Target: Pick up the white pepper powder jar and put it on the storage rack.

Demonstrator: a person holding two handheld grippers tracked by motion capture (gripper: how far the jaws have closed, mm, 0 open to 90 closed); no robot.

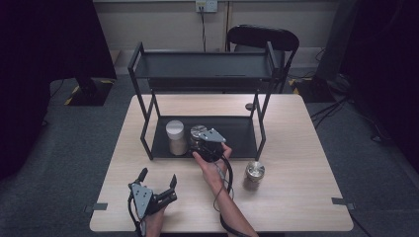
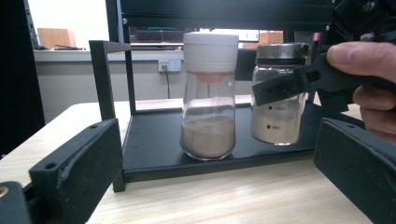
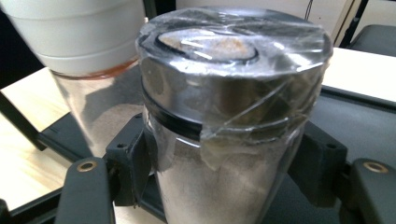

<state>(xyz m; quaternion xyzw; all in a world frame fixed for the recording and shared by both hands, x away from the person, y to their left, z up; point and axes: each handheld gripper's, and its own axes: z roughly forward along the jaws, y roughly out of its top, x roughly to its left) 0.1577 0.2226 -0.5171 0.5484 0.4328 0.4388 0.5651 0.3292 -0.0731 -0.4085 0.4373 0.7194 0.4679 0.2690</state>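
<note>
Right gripper (image 3: pixel 224 182) jaws clamp the metal-lidded jar (image 3: pixel 229 116) between them.

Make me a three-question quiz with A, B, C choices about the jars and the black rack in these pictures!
1. Where does the glass jar with the white lid stand?
A. the rack's bottom shelf
B. the rack's top shelf
C. the floor

2. How many jars can you count in the high view?
A. one
B. three
C. five

3. What is the right tool doing?
A. lying flat
B. hanging open in the air
C. gripping the glass jar with the metal lid

Answers:
1. A, it stands on the low tray of the black metal rack.
2. B, two on the shelf, one on the wooden table.
3. C, its jaws press both sides of that jar.
</note>
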